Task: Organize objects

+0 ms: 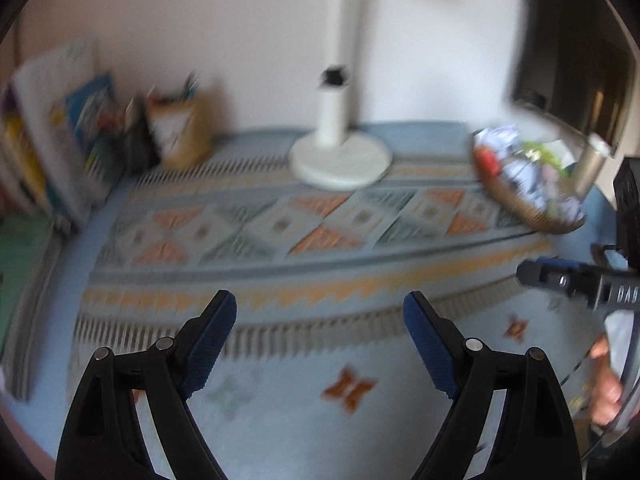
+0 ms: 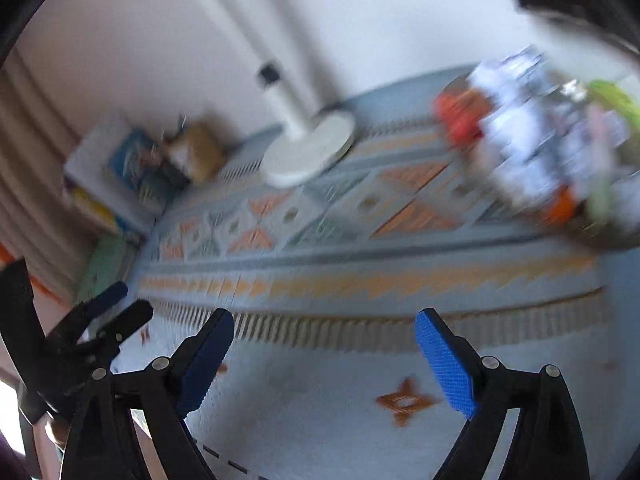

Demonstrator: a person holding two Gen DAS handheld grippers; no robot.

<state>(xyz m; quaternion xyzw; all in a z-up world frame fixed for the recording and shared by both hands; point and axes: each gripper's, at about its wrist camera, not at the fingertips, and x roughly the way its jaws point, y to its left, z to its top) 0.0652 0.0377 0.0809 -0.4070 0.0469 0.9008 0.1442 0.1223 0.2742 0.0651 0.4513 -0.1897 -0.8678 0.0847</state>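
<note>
Both views are blurred by motion. A woven basket [image 1: 524,200] full of small colourful items stands at the right of a patterned cloth; it also shows in the right wrist view [image 2: 600,236]. My left gripper [image 1: 320,312] is open and empty above the cloth's near part. My right gripper [image 2: 324,328] is open and empty too; it also shows in the left wrist view [image 1: 560,280] at the right edge. The left gripper shows in the right wrist view [image 2: 116,304] at the far left.
A white lamp base [image 1: 340,160] stands at the back centre. Books [image 1: 60,140] lean at the back left beside a tan bag [image 1: 180,132] holding pens. A dark monitor [image 1: 576,80] stands at the upper right. The patterned cloth [image 1: 280,280] covers the table.
</note>
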